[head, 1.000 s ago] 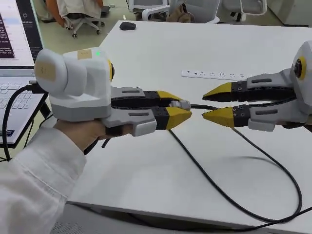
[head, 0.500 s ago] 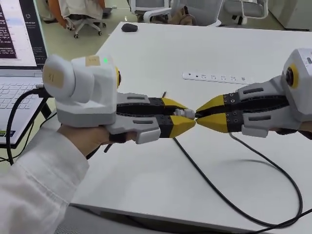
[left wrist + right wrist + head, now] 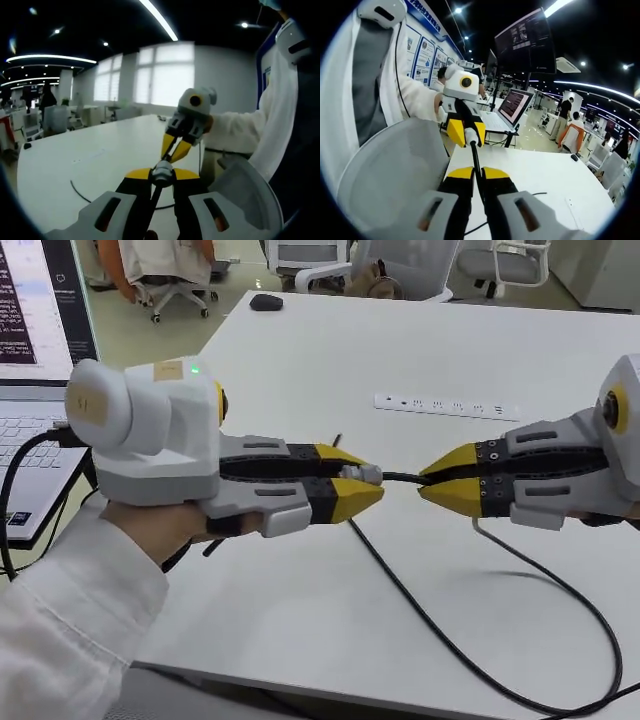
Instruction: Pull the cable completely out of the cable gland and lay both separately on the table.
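Head view: the cable gland (image 3: 362,475), a small pale fitting, is seen clamped in the closed jaws of the left gripper (image 3: 368,480) and held in the air above the white table (image 3: 300,600). Just right of the gland, the black cable (image 3: 402,478) is pinched between the closed yellow tips of the right gripper (image 3: 424,483). A short bare stretch of cable is left between gland and tips. Below and to the right of the gland, a long run of the cable is seen lying in a wide loop on the table. In the right gripper view the cable is shown running straight from the jaws to the gland.

The gland is judged light, hard and rigid, so a firm grip across its body can be taken without harm. The cable is judged light, limp and smooth-sheathed. It may slip through the pads if it is held tightly inside the gland, so it is best gripped close to the gland and drawn along the gland's axis. The cable does not appear to be drawn free yet, and neither part has been laid down.
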The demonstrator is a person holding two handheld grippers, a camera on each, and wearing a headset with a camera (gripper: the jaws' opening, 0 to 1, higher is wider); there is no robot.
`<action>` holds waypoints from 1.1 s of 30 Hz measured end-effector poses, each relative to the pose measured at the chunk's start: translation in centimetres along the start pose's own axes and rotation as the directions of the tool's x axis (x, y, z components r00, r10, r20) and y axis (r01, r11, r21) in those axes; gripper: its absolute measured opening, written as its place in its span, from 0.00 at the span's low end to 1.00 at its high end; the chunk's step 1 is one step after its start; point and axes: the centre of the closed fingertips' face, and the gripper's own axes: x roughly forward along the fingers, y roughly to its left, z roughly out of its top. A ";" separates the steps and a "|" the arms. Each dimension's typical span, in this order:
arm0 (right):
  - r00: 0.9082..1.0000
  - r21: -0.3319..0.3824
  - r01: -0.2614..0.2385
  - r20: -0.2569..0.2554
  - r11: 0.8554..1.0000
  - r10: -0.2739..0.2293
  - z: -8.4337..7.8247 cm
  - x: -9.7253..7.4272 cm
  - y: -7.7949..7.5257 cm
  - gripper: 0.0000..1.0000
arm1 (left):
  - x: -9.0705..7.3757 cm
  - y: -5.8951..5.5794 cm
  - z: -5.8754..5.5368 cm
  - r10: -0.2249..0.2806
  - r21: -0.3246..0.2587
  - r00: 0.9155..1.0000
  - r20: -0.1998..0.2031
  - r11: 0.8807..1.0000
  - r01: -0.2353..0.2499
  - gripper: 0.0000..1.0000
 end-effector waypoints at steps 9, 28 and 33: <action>0.999 0.032 0.042 -0.022 0.999 -0.042 -1.4 -1.5 -0.4 0.05 | -1.0 0.6 -0.3 0.030 -0.006 1.000 0.001 1.000 -0.030 0.17; 0.998 0.057 0.048 -0.040 0.997 -0.046 -1.9 -1.8 -0.4 0.09 | -1.0 0.3 0.4 0.034 0.109 0.998 -0.044 0.994 -0.029 0.17; 0.998 0.045 0.046 -0.034 0.998 -0.045 -1.1 -1.5 -0.4 0.17 | -0.2 -0.1 -0.6 0.018 0.164 0.995 -0.097 0.986 -0.001 0.17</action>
